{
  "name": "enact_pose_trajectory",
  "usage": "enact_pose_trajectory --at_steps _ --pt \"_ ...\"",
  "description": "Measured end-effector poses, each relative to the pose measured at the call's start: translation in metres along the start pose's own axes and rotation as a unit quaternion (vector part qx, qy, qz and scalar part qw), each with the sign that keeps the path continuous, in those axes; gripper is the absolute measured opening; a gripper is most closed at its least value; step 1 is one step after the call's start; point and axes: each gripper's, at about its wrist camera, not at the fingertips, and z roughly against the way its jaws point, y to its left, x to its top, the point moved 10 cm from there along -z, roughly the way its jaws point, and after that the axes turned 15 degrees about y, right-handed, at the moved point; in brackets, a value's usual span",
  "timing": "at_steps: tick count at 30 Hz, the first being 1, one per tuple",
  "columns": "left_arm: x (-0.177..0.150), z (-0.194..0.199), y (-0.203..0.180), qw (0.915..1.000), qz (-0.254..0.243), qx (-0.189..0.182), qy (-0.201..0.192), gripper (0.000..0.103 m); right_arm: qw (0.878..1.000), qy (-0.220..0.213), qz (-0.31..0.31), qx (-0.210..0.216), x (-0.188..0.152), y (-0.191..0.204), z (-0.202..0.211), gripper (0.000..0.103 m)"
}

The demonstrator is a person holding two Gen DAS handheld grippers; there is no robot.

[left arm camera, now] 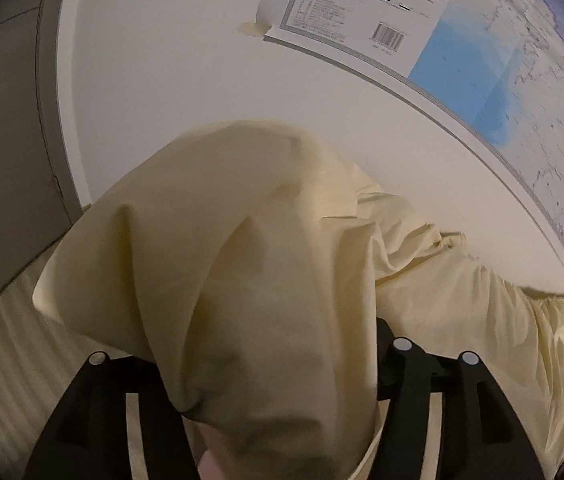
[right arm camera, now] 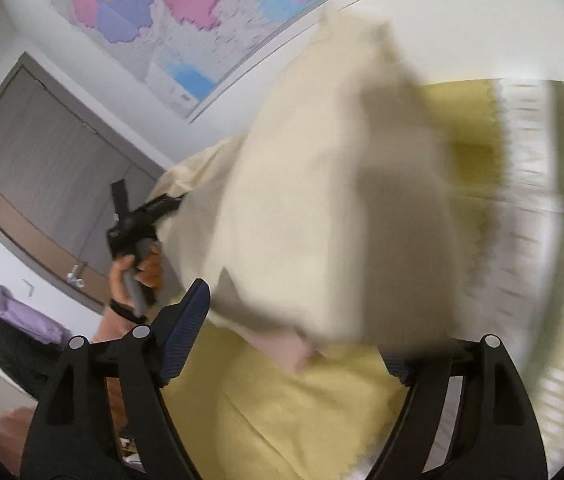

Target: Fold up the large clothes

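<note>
Left wrist view, nearest first: the left gripper (left arm camera: 278, 412) has its fingers buried under a bunch of cream garment (left arm camera: 266, 264). The cloth gathers to a pinch point low between the fingers, so the gripper is judged clamped on it, though the fingertips themselves are hidden. Ahead of the gripper the garment rises in a loose hump and trails off to the right along a white wall (left arm camera: 170, 92). A wall map (left arm camera: 502, 60) hangs beyond it, upper right.

Right wrist view: the right gripper (right arm camera: 294, 344) stands wide apart, its left finger pad (right arm camera: 184, 332) clear of the cloth. The garment, motion-blurred, hangs just ahead between the fingers. Whether the right-hand finger touches it cannot be told, as the cloth covers that tip. Below lies a yellow sheet (right arm camera: 302, 412) on a striped surface (right arm camera: 554, 240). Further off to the left, a hand (right arm camera: 132, 276) holds the other gripper with cloth at its tip. Behind it are a grey door (right arm camera: 42, 168) and a purple garment (right arm camera: 10, 308).

Handling judgement: the garment is light, soft and limp. It drapes and slumps freely and keeps no shape unsupported. Take hold at a hem, corner or seam rather than mid-panel. Keep both holds well apart so the cloth hangs flat before it is laid down.
</note>
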Motion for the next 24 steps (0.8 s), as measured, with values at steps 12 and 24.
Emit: enact_pose_trajectory --at_steps 12,24 --pt "0.003 0.027 0.001 0.9996 0.013 0.016 0.021 0.072 0.998 -0.026 -0.031 -0.039 0.000 -0.038 0.022 0.019" --pt "-0.021 0.055 0.002 0.9891 -0.048 0.123 0.065 0.085 0.999 0.020 -0.033 -0.029 -0.028 -0.032 0.027 0.014"
